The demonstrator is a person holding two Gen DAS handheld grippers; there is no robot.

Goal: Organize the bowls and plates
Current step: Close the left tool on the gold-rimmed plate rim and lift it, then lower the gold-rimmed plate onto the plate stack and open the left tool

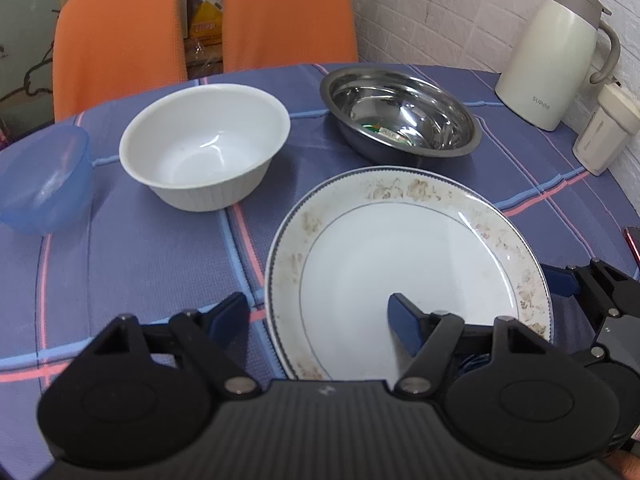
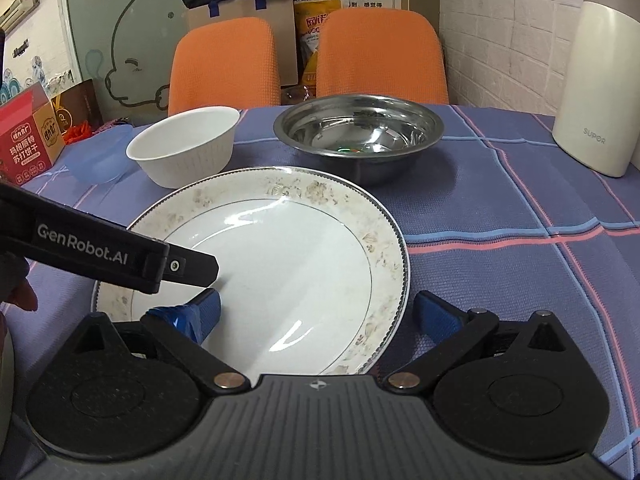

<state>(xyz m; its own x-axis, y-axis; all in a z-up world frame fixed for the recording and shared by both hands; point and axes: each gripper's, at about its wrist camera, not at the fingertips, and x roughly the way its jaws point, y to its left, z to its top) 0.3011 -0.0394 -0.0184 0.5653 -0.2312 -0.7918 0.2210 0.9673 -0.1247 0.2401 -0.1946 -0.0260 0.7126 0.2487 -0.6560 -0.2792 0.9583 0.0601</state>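
Note:
A white plate with a faded floral rim (image 1: pixel 400 248) (image 2: pixel 288 264) lies on the checked tablecloth close in front. Behind it stand a white ribbed bowl (image 1: pixel 204 144) (image 2: pixel 184 148), a steel bowl (image 1: pixel 400 116) (image 2: pixel 360 132) and a blue plastic bowl (image 1: pixel 44 184) (image 2: pixel 102 156). My left gripper (image 1: pixel 316 320) is open, straddling the plate's near left rim. My right gripper (image 2: pixel 318 318) is open, straddling the plate's near right rim; it also shows in the left wrist view (image 1: pixel 580 288). The left gripper's body (image 2: pixel 120 256) reaches over the plate from the left.
A cream jug (image 1: pixel 556 56) (image 2: pixel 600 84) and a small white container (image 1: pixel 604 132) stand at the right by the brick wall. Two orange chairs (image 1: pixel 288 16) (image 2: pixel 380 56) stand behind the table. A red box (image 2: pixel 28 136) is at far left.

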